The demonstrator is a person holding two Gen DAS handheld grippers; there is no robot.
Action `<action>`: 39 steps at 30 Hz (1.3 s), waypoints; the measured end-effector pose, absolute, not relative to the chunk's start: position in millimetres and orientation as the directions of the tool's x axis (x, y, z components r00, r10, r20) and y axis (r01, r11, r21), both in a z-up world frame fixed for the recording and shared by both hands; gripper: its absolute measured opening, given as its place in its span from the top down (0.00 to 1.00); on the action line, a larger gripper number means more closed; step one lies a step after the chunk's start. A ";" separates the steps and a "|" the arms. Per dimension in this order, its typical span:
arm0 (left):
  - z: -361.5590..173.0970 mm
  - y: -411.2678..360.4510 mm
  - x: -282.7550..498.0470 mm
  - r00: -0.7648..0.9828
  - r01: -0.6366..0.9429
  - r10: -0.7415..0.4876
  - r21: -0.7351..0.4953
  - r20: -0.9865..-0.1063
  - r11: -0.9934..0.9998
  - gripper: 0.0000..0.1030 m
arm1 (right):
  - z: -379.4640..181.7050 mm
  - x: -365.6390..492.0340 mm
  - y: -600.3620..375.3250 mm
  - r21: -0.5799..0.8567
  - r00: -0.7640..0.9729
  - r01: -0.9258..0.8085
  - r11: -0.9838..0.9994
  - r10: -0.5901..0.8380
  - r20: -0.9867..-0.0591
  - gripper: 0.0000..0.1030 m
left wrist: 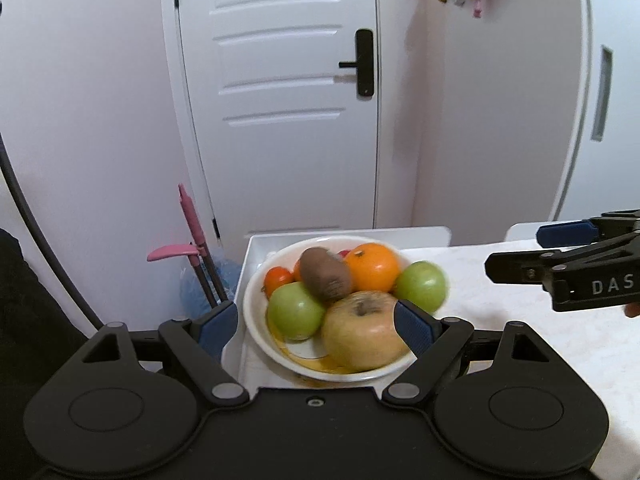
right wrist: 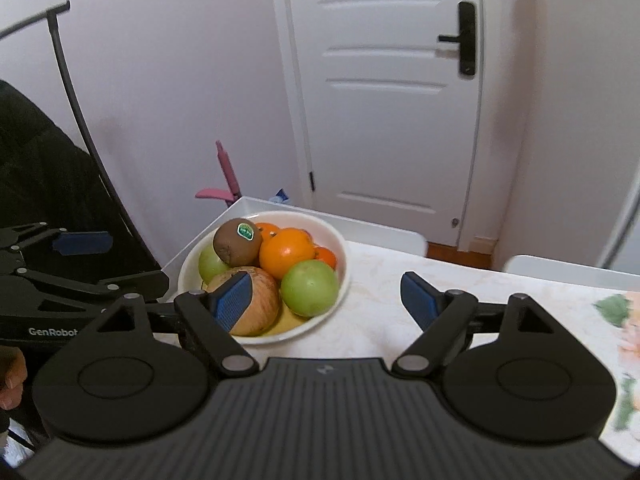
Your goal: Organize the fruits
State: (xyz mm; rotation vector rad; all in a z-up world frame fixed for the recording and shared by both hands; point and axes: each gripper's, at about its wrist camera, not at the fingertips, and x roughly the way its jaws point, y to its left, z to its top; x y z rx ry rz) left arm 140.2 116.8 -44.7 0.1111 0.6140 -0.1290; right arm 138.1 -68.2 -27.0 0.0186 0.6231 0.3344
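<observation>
A round white ceramic bowl (right wrist: 340, 248) holds a brown kiwi (right wrist: 237, 242), orange (right wrist: 286, 253) and green apples. Both the left gripper (left wrist: 316, 326) and right gripper (right wrist: 332, 300) stand spread, empty.

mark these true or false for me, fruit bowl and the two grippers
1. The kiwi lies on top of the fruit in the white bowl. True.
2. The right gripper holds a green apple. False: it is open and empty.
3. The bowl holds only apples. False: an orange is there too.
4. The left gripper is open. True.
5. The door behind stands wide open. False: it is closed.
</observation>
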 end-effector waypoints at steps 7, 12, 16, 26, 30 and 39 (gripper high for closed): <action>-2.2 86.4 95.6 0.829 0.158 -0.100 0.060 -0.550 0.986 0.14 | 20.4 79.0 -106.0 0.082 0.795 -0.191 0.978 0.204 -0.571 0.06; 17.9 66.3 66.2 0.840 0.150 -0.092 0.066 -0.535 0.987 0.14 | 40.6 39.8 -134.6 0.056 0.801 -0.094 0.994 0.109 -0.588 0.05; 26.3 53.1 44.4 0.850 0.150 -0.098 0.059 -0.517 0.987 0.05 | 46.8 11.5 -150.3 0.033 0.814 -0.025 0.999 0.040 -0.580 0.00; 25.9 34.9 9.8 0.855 0.143 -0.091 0.064 -0.511 0.988 0.00 | 35.2 -25.9 -163.3 0.011 0.790 0.057 0.998 -0.039 -0.612 0.00; 24.4 33.6 5.9 0.853 0.142 -0.087 0.067 -0.515 0.988 0.00 | 34.3 -32.1 -167.0 0.024 0.786 0.073 0.997 -0.042 -0.617 0.00; 25.4 35.8 -1.2 0.857 0.143 -0.087 0.073 -0.507 0.987 0.00 | 36.4 -36.7 -165.9 0.033 0.788 0.078 0.996 -0.041 -0.614 0.00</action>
